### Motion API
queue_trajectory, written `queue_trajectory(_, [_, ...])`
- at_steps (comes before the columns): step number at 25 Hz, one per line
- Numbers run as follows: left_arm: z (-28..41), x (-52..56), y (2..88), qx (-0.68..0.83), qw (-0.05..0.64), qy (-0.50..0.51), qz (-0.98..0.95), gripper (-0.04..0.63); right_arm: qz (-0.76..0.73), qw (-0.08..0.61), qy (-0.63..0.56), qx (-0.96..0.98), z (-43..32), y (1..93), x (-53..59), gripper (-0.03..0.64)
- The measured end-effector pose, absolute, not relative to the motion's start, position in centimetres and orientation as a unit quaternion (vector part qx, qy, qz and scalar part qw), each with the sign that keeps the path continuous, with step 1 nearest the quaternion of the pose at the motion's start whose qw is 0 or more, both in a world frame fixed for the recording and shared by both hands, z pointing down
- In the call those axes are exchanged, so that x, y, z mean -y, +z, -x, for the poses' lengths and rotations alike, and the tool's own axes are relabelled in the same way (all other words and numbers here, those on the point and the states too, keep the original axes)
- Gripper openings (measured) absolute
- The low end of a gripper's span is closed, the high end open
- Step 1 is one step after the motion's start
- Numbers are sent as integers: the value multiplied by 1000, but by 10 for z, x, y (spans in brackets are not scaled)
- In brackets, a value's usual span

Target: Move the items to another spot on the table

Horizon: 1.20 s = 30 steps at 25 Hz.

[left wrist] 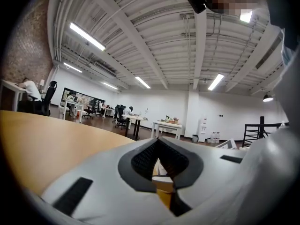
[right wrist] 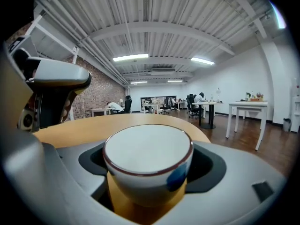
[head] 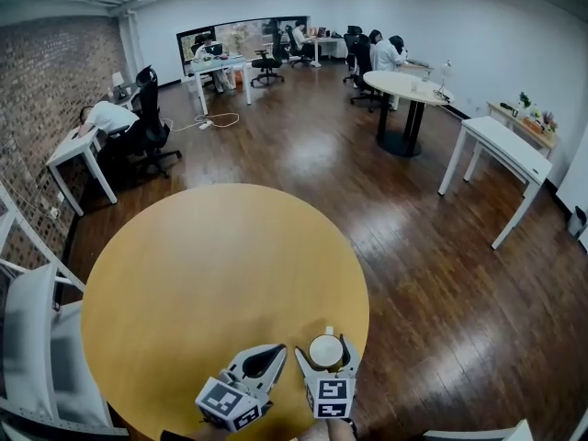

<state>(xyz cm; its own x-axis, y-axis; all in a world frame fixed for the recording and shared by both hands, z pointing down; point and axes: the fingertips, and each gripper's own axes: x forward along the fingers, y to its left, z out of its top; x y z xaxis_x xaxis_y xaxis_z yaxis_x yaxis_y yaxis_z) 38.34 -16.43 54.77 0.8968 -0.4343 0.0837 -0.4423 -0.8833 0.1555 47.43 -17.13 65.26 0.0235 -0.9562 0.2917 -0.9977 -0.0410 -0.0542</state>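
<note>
Your right fingers [right wrist: 213, 168] stand wide, pads clear of the cup [right wrist: 147, 161] sitting between them, so the right gripper [head: 325, 344] holds nothing. Your left gripper [head: 277, 350], just beside it, is closed and empty. The cup looks like glazed ceramic: stiff, slick, chippable, fairly light. Take it across the bowl, below the rim. It stands upright, mouth up, axis vertical, near the table's [head: 220, 265] near edge.

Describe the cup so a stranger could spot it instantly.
Find the big round yellow table. At its near edge, the cup stands between the open jaws of the right gripper. It is white with a dark red rim and a blue patch, the table's only dish.
</note>
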Motion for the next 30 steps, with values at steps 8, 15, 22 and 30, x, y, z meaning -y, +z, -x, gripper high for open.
queue_trajectory(8, [-388, 170, 550, 232, 83, 29, -969, 18, -705, 84, 97, 698, -481, 651, 181, 403])
queue_trajectory(15, [-374, 175, 547, 244, 84, 27, -966, 19, -703, 74, 92, 702, -473, 629, 185, 402])
queue_trajectory(22, [-357, 173, 522, 264, 78, 27, -961, 18, -682, 70, 81, 724, -453, 582, 182, 403])
queue_trajectory(30, [-321, 169, 476, 300, 53, 15, -952, 18, -668, 67, 61, 739, -427, 516, 179, 403])
